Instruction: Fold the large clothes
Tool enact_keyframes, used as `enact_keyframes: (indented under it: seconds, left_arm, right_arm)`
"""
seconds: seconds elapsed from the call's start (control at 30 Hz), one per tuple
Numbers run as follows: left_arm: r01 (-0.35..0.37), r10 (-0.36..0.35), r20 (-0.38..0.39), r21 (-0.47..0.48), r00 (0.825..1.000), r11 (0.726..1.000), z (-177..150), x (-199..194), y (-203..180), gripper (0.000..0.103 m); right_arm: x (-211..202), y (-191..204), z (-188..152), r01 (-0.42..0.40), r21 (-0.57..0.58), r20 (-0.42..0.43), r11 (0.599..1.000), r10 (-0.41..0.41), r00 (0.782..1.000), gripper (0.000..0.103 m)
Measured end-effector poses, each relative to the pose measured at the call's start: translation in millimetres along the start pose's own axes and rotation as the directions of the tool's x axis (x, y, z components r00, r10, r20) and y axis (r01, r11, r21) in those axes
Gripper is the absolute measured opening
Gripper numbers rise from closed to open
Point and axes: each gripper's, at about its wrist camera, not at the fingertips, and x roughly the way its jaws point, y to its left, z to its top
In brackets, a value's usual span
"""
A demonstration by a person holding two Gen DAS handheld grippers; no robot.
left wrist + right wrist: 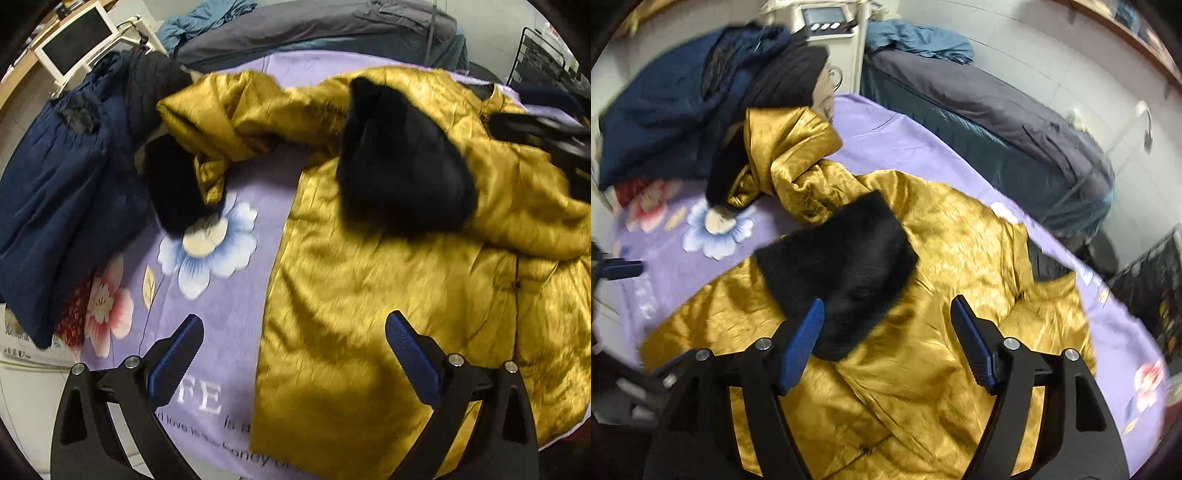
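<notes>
A lilac flowered blanket (229, 295) covers the table, and almost all of its near half is taken up by the gold padded jacket (369, 295), which lies spread flat with its shiny side up. Beyond it a grey mattress (1015, 122) runs along the far side, and a heap of navy clothes (55, 192) sits at the blanket's edge, touching the end of the jacket's outstretched sleeve.

That far sleeve (229, 110) is still flung out toward the navy heap, crumpled, with its black fur cuff (173, 192) resting on the blue printed flower. The other sleeve is already laid across the chest, so its black fur cuff (846, 273) lies on the middle of the body. I judge the sleeve-folding step to be half done.

The left tool (291, 354) hangs over the jacket's straight side edge, spread wide and pinching nothing. The right tool (886, 343) hovers just above the folded cuff, likewise spread, no cloth between its pads.

The next move, as I judge it, calls for reaching the crumpled far sleeve, pinching it near the cuff, and drawing it across the chest without dragging the body or disturbing the laid sleeve.
</notes>
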Motion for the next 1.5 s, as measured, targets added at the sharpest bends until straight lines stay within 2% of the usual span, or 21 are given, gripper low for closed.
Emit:
enact_keyframes:
  seconds: [0.07,0.13,0.17,0.23,0.27,0.3,0.37,0.5,0.57,0.67,0.73,0.8,0.87,0.97,1.07,1.13,1.2,1.33,1.4,1.43,1.5]
  left_arm:
    - [0.009,-0.010,0.019,0.006,1.000,1.000,9.1,-1.3,-3.8,0.097]
    - [0.019,-0.019,0.041,0.018,0.999,1.000,22.3,-1.5,-10.3,0.097]
    - [0.021,-0.022,0.047,0.024,0.999,1.000,27.7,-1.1,-13.1,0.097]
    - [0.024,-0.025,0.055,0.031,0.998,0.999,37.4,-0.4,-18.9,0.097]
    - [0.025,-0.026,0.058,0.032,0.998,0.999,41.4,-0.5,-21.8,0.097]
    - [0.028,-0.030,0.062,0.033,0.998,0.999,46.5,-0.9,-25.1,0.097]
    - [0.038,-0.041,0.070,0.037,0.997,0.999,53.1,-2.8,-31.1,0.097]
    - [0.045,-0.049,0.071,0.053,0.996,0.998,54.7,-5.5,-42.5,0.097]
    - [0.043,-0.047,0.065,0.067,0.997,0.997,51.6,-6.5,-48.0,0.097]
    - [0.032,-0.038,0.058,0.094,0.998,0.995,45.1,-8.4,-54.0,0.097]
    - [0.028,-0.033,0.049,0.105,0.998,0.994,40.9,-8.7,-55.6,0.097]
    - [0.022,-0.026,0.042,0.111,0.999,0.994,37.9,-8.4,-55.7,0.097]
    - [0.014,-0.018,0.038,0.111,0.999,0.994,36.0,-8.5,-55.1,0.097]
    - [0.011,-0.015,0.038,0.101,0.999,0.995,36.5,-9.7,-53.8,0.097]
    - [0.008,-0.013,0.043,0.101,0.999,0.995,39.2,-11.0,-54.6,0.097]
    - [0.008,-0.013,0.049,0.110,0.999,0.994,41.9,-11.7,-56.9,0.097]
    - [0.009,-0.016,0.055,0.124,0.998,0.992,44.9,-11.6,-60.7,0.097]
    - [0.008,-0.019,0.066,0.160,0.998,0.987,51.8,-9.9,-70.4,0.097]
    - [0.001,-0.015,0.078,0.177,0.997,0.984,56.1,-9.9,-74.6,0.097]
    - [-0.004,-0.011,0.083,0.183,0.996,0.983,58.6,-9.7,-76.5,0.097]
    - [-0.003,-0.015,0.094,0.190,0.995,0.982,64.1,-10.0,-79.6,0.097]
  right_arm:
    - [-9.0,-28.4,-7.3,-0.012,0.107,0.003,0.994,0.012,1.000,0.071]
    - [-17.1,-72.0,-22.1,0.011,0.269,-0.008,0.963,-0.009,1.000,0.071]
    - [-19.4,-93.4,-29.6,0.024,0.342,-0.022,0.939,-0.017,1.000,0.071]
    - [-23.1,-145.9,-51.2,0.077,0.512,-0.069,0.856,-0.048,0.996,0.071]
    - [-25.6,-176.2,-66.7,0.113,0.605,-0.091,0.788,-0.072,0.993,0.071]
    - [-25.8,-191.8,-74.7,0.128,0.653,-0.103,0.746,-0.079,0.991,0.071]
    - [-26.4,-240.0,-108.2,0.169,0.799,-0.158,0.578,-0.070,0.985,0.071]
    - [-10.7,-291.0,-161.0,0.097,0.951,-0.122,0.292,0.068,0.990,0.062]
    - [-1.0,-303.8,-176.2,0.080,0.977,-0.102,0.196,0.104,0.989,0.053]
    - [17.8,-314.4,-188.6,0.015,0.998,-0.024,0.057,0.163,0.986,0.046]
    - [27.6,-315.2,-187.2,-0.024,1.000,0.021,0.014,0.200,0.979,0.043]
    - [34.7,-314.4,-179.5,-0.050,0.999,0.045,0.017,0.229,0.972,0.041]
    - [38.9,-314.4,-173.9,-0.019,0.998,0.004,0.059,0.246,0.969,0.021]
    - [38.2,-318.5,-172.7,0.010,0.996,-0.033,0.092,0.251,0.967,0.008]
    - [20.4,-335.0,-172.6,0.059,0.990,-0.079,0.132,0.149,0.986,0.005]
    - [9.7,-347.9,-176.2,0.070,0.991,-0.081,0.116,0.087,0.993,0.004]
    - [4.2,-360.5,-180.5,0.084,0.992,-0.090,0.091,0.058,0.994,0.004]
    - [8.6,-368.4,-178.6,0.093,0.987,-0.102,0.128,0.069,0.992,0.005]
    - [-1.4,-364.8,-175.9,0.130,0.981,-0.134,0.143,0.016,0.991,0.011]
    - [-6.2,-362.3,-173.5,0.158,0.974,-0.158,0.164,-0.017,0.987,0.020]
    - [-21.8,-347.0,-159.1,0.227,0.941,-0.202,0.251,-0.121,0.972,0.041]
